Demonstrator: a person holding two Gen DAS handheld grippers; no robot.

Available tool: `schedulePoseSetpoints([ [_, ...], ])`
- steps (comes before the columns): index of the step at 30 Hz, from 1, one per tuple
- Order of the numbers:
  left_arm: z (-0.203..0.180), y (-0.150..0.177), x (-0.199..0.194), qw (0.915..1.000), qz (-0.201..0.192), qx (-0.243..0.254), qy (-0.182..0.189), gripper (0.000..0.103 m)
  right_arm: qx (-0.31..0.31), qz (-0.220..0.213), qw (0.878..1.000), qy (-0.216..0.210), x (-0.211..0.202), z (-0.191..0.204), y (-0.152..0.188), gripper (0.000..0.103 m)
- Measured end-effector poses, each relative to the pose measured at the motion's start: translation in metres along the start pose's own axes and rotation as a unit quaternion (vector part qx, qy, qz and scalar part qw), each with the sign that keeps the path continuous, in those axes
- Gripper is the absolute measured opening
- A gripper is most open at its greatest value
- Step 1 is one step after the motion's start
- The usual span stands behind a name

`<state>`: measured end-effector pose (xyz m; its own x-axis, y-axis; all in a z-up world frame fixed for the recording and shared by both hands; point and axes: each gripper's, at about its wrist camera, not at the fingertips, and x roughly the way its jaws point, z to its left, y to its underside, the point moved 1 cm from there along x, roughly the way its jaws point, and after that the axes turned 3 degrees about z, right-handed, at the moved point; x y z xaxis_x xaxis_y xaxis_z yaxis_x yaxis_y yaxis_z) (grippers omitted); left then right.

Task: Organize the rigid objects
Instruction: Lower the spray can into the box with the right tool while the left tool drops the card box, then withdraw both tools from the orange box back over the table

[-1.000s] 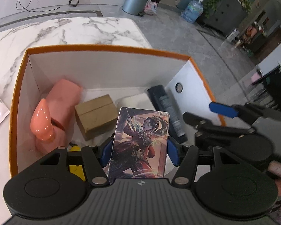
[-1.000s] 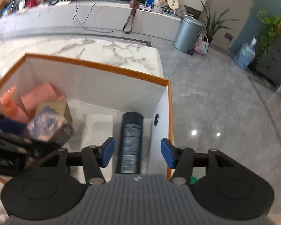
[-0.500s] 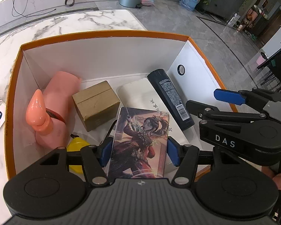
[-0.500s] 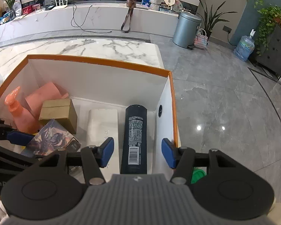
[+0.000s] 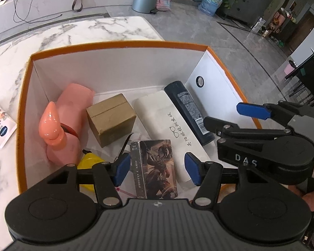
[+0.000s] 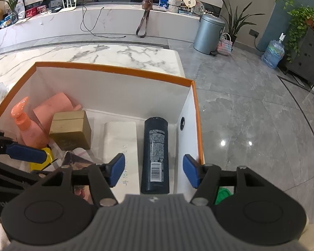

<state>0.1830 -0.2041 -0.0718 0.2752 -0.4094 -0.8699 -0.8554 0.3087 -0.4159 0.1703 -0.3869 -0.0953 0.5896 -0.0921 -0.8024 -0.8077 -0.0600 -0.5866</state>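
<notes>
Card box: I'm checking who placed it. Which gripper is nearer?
Left. The left gripper straddles the card box, pads clear of its sides. The right gripper sits further right, over the dark bottle.

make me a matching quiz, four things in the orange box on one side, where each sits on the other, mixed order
Things:
1. pink bottle
2. brown box
3. white case
4. dark bottle

Places:
A. against the right wall
B. between brown box and dark bottle
C. by the left wall
D. between pink bottle and white case

Pairs: 1-C, 2-D, 3-B, 4-A
</notes>
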Motion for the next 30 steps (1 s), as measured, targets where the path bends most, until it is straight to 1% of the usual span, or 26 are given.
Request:
schedulePoseSetpoints([
  [7,0.003,0.004,-0.022,0.9995,-0.032,0.000,0.006,0.069,0.003,-0.009,1.000,-0.005,-0.010,0.006,-0.002,0.063],
  [9,0.005,0.006,-0.029,0.9991,-0.043,-0.001,0.004,0.069,0.006,-0.016,1.000,-0.005,-0.015,0.009,-0.003,0.064],
  [11,0.007,0.009,-0.036,0.9985,-0.054,-0.003,0.002,0.069,0.006,-0.021,1.000,-0.006,-0.020,0.012,-0.004,0.069],
  [18,0.018,0.016,-0.062,0.9960,-0.088,-0.010,-0.010,0.069,-0.013,-0.032,0.999,-0.012,-0.033,0.034,-0.006,0.069],
  [24,0.034,0.023,-0.082,0.9941,-0.104,-0.021,-0.026,0.069,-0.028,-0.038,0.998,-0.028,-0.045,0.058,-0.008,0.069],
  [30,0.063,0.035,-0.100,0.9924,-0.108,-0.036,-0.045,0.069,-0.046,-0.047,0.996,-0.059,-0.056,0.090,-0.012,0.068],
])
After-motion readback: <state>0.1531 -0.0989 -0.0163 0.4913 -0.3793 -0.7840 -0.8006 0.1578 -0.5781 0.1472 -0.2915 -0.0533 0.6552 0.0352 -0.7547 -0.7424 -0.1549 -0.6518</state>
